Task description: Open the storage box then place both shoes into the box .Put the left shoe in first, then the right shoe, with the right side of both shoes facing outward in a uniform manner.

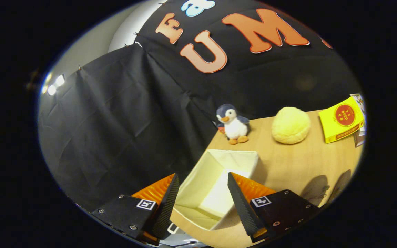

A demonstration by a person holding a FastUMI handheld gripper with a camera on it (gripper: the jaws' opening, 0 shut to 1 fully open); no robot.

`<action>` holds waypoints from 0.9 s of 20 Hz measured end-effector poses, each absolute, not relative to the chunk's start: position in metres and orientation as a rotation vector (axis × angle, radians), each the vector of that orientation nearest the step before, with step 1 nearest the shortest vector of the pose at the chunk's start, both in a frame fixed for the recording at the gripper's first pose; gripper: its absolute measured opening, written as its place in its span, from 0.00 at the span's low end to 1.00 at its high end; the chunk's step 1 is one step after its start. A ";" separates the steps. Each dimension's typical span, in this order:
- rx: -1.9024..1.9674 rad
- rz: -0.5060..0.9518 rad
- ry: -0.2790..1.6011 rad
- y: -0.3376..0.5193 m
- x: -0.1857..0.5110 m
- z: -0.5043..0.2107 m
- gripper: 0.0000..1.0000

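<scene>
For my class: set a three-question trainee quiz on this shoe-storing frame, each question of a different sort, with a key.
1. True or false: the storage box holds a shoe.
2. The gripper fingers are: A) open, nothing between them; B) shut on the box; C) shut on the penguin toy.
3. Fill in: on the table, the yellow plush ball sits between the penguin toy and the yellow ____.

Key: 1 false, it looks empty; 2 A; 3 book.
</scene>
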State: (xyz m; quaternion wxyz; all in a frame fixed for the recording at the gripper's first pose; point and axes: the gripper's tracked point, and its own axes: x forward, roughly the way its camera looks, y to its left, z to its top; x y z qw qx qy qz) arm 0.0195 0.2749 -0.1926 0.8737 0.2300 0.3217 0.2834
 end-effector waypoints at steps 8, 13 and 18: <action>0.212 0.293 0.756 0.140 -0.007 -0.285 0.94; 0.153 0.195 0.882 0.090 -0.040 -0.345 0.96; 0.132 0.158 0.967 0.070 -0.048 -0.393 0.94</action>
